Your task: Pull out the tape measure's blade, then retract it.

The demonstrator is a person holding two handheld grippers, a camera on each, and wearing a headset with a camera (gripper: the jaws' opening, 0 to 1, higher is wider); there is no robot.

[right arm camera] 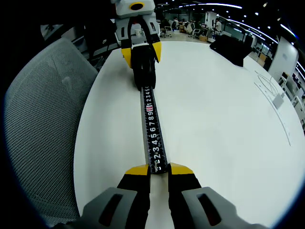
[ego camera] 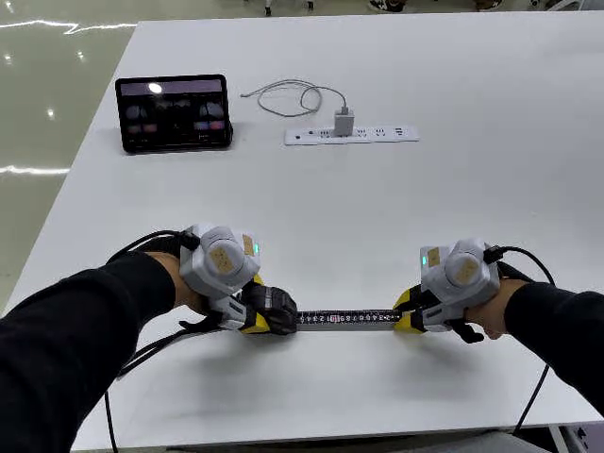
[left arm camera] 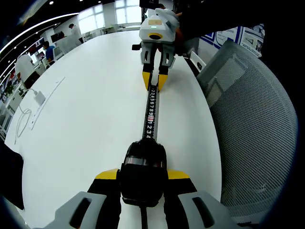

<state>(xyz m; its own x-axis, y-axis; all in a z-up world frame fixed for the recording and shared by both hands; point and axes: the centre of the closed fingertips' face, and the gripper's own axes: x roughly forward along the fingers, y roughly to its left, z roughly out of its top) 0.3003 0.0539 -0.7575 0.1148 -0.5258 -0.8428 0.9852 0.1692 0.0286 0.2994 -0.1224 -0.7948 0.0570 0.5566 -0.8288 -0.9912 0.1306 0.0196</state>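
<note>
- The tape measure [ego camera: 269, 310] sat clamped between the left gripper's [left arm camera: 143, 174] jaws, its blade [ego camera: 347, 318] running straight ahead to the right gripper [right arm camera: 158, 169], which pinched the blade's tip.
- The blade lay flat on the white tabletop [ego camera: 377, 208]; a mesh chair [right arm camera: 43, 119] stood alongside.
- The case was black, and the dark blade carried pale numerals.

The tape measure [ego camera: 271, 310] sits on the table [ego camera: 425, 208] between the left gripper's [ego camera: 255, 307] jaws; its blade [ego camera: 347, 318] runs flat to the right gripper [ego camera: 406, 313], pinched between that gripper's tips. Well beyond the left gripper stands a tablet [ego camera: 174, 113], with a power strip [ego camera: 351, 135] to its right
</note>
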